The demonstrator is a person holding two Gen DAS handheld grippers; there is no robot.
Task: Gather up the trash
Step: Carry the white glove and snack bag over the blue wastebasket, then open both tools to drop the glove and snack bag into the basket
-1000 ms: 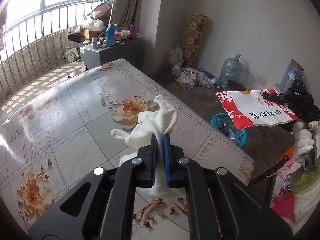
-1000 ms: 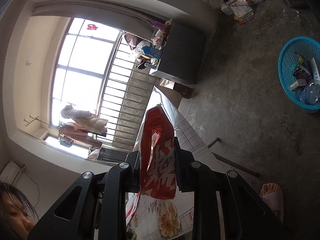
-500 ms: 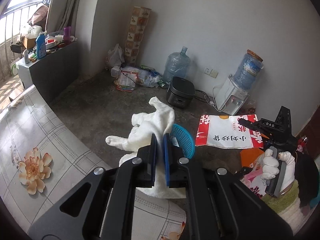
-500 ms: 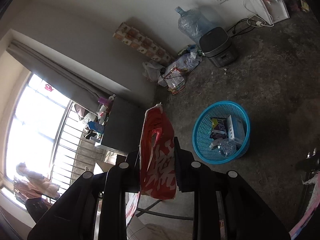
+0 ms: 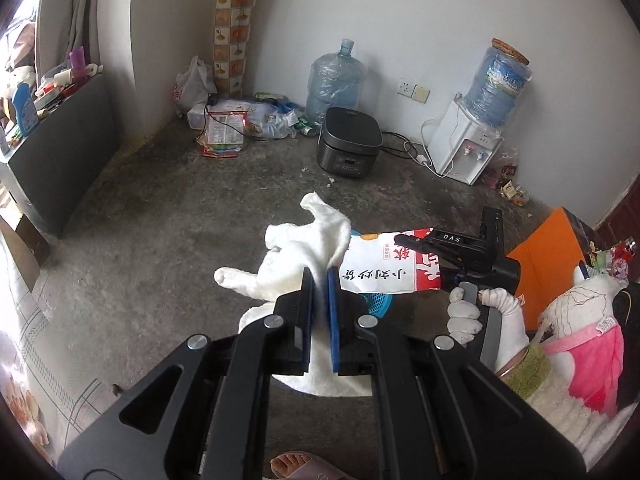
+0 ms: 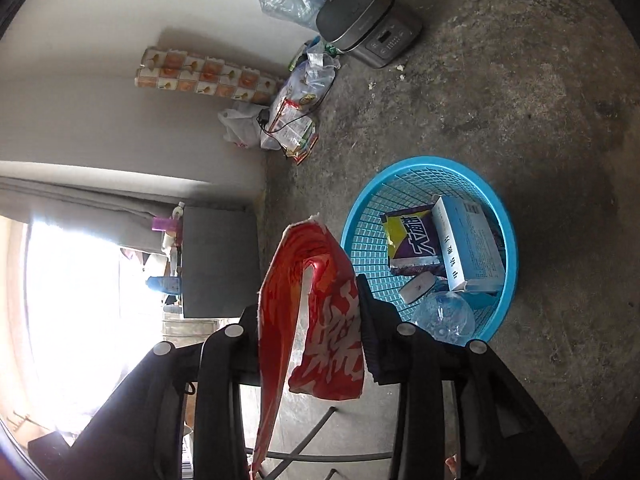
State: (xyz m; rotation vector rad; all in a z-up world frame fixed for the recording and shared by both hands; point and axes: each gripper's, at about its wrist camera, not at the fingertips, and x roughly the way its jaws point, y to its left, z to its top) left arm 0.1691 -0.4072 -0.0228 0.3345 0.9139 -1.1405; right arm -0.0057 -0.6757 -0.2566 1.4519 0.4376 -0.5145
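Note:
My left gripper [image 5: 319, 280] is shut on a white cloth [image 5: 298, 264] and holds it in the air over the concrete floor. My right gripper [image 6: 316, 288] is shut on a red and white snack bag [image 6: 320, 320]; in the left wrist view the right gripper [image 5: 404, 240] holds the bag [image 5: 384, 272] just right of the cloth. A blue mesh basket [image 6: 492, 204] stands on the floor below and right of the bag, holding a blue box, a purple packet and a crushed bottle. Only a sliver of the basket [image 5: 378, 302] shows in the left wrist view.
A dark rice cooker [image 5: 348, 142], a water jug [image 5: 334, 80] and a water dispenser [image 5: 466, 148] stand along the far wall. Bags and wrappers [image 5: 232, 124] lie in the corner. A grey cabinet [image 5: 52, 164] is at the left. The flowered table edge [image 5: 24, 360] is at lower left.
Both grippers have swung away from the table toward the floor. The cloth and the snack bag have come close together, with the blue basket now close below the bag.

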